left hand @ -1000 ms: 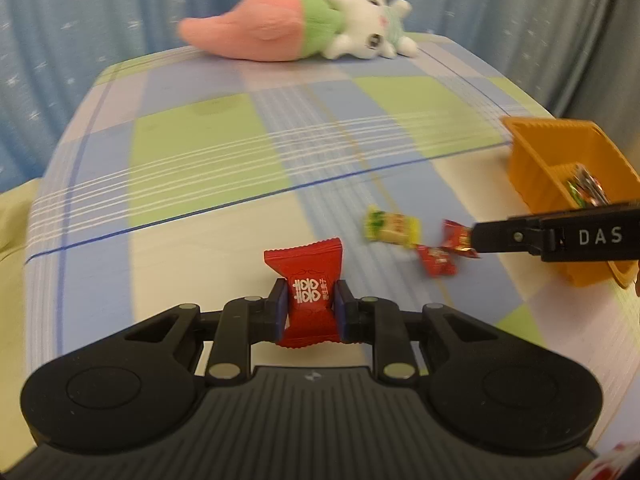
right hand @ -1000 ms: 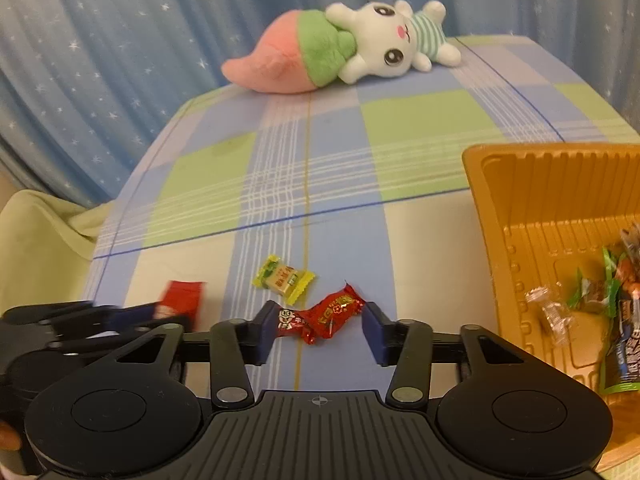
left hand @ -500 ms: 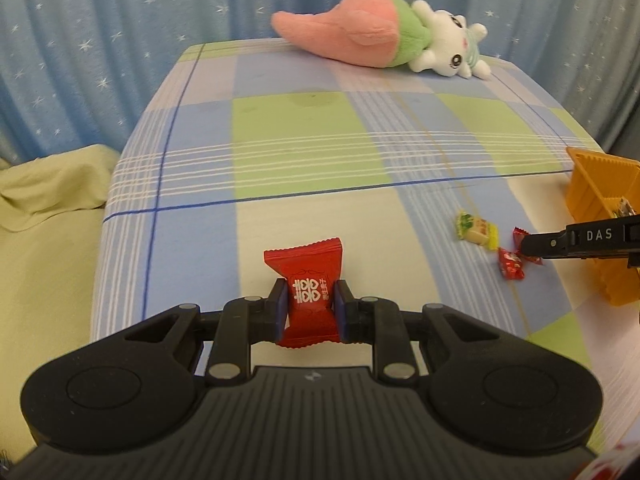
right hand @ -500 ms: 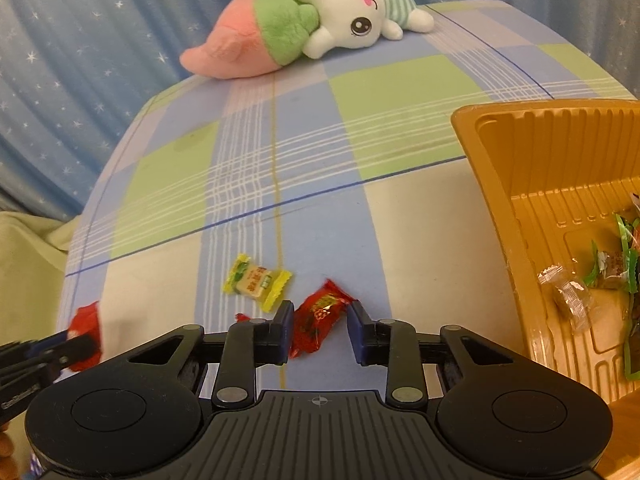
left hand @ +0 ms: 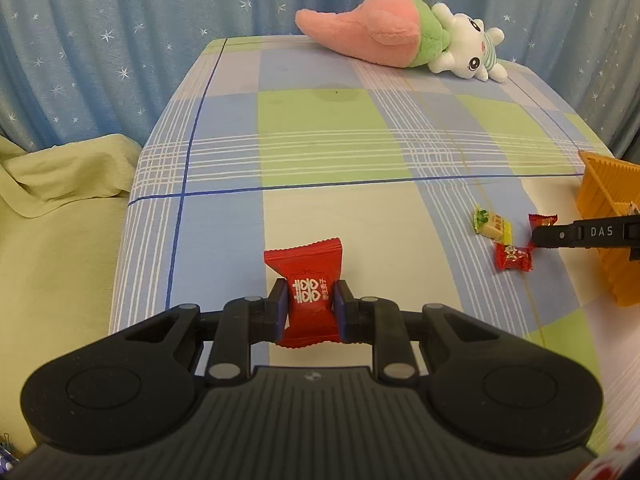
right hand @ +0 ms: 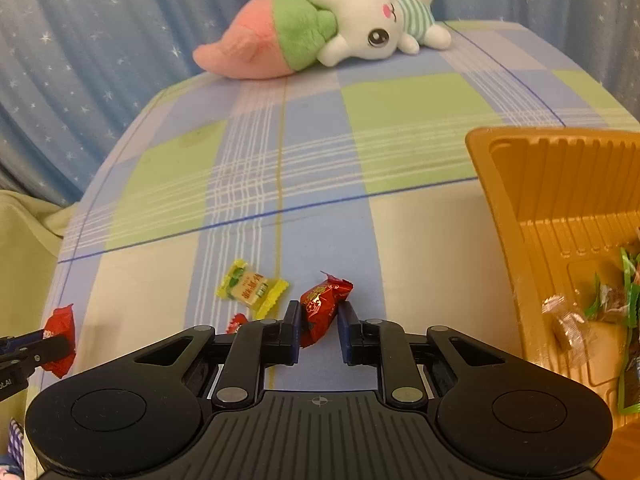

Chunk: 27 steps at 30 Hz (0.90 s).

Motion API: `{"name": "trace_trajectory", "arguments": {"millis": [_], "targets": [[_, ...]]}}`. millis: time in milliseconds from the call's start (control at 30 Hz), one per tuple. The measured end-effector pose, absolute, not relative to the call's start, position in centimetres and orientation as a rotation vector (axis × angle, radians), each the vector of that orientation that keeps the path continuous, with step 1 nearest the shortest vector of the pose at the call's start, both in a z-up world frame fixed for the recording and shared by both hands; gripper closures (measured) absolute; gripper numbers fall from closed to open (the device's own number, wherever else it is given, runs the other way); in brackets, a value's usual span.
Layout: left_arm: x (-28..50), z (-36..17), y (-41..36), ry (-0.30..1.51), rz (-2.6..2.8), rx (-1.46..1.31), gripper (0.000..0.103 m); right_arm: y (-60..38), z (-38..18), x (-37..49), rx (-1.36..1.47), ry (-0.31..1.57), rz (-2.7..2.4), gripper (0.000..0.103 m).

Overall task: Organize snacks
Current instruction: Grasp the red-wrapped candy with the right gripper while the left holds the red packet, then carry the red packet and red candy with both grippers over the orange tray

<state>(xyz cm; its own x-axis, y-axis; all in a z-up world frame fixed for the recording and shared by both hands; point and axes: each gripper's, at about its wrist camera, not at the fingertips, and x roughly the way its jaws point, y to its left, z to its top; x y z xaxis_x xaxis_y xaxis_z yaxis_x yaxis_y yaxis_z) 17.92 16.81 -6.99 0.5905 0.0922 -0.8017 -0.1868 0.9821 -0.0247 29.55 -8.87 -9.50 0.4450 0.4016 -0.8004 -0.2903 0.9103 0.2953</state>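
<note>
My left gripper [left hand: 310, 312] is shut on a red candy packet with white characters [left hand: 306, 288], held above the checked cloth. My right gripper [right hand: 319, 330] is shut on a red foil candy [right hand: 322, 306]; it also shows in the left wrist view [left hand: 540, 222]. A yellow-green candy [right hand: 252, 290] lies just left of it, also seen from the left [left hand: 490, 226]. Another small red candy [left hand: 514, 258] lies near it, half hidden in the right wrist view [right hand: 237, 322]. The orange tray [right hand: 520, 184] stands at the right with several snacks inside.
A pink, green and white plush toy [left hand: 400, 42] lies at the table's far edge. A pale green cloth [left hand: 56, 208] lies left of the table. Blue starred curtains hang behind.
My right gripper has closed on the red foil candy. My left gripper has swung its view leftward, still holding the red packet.
</note>
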Motion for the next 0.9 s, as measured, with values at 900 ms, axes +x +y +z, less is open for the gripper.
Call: {"name": "trace_trajectory", "arguments": {"millis": [900], "targets": [[14.6, -2.2, 7.1, 0.833, -0.018, -0.073, 0.081, -15.4, -2.8, 21.8, 0.186, 0.923, 0.535, 0.084]]}}
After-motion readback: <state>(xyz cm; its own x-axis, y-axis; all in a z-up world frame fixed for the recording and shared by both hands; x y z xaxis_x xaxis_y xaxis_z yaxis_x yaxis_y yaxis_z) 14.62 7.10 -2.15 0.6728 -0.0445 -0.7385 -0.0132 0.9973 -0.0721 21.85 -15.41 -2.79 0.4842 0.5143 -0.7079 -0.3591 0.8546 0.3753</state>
